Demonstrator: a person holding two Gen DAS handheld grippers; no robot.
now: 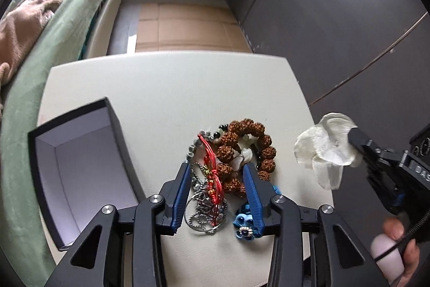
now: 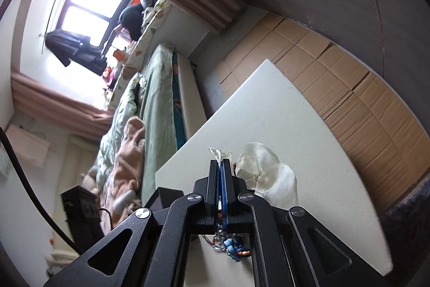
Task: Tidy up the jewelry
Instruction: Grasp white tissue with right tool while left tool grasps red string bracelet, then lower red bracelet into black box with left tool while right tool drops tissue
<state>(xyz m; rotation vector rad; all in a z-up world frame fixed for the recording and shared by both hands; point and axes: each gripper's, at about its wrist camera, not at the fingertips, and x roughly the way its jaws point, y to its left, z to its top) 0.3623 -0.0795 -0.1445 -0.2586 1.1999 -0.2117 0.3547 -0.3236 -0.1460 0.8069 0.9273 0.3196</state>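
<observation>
A pile of jewelry lies on the white table [image 1: 161, 88]: a brown bead bracelet [image 1: 242, 144], a red cord bracelet [image 1: 212, 169], a silver chain [image 1: 204, 217] and a blue flower piece [image 1: 243, 225]. My left gripper [image 1: 217, 169] is open, its blue fingers [image 1: 180, 193] on either side of the pile, just above it. My right gripper [image 2: 221, 162] is shut on a white flower hair clip [image 1: 328, 147], held in the air over the table's right edge; its petals show in the right wrist view [image 2: 268, 179]. An open black box [image 1: 78, 169] stands at the left.
A bed with green bedding [image 1: 53, 26] runs along the table's left side. Flattened cardboard [image 1: 185, 26] covers the floor beyond the table. A dark wardrobe wall [image 1: 336, 18] stands at the right.
</observation>
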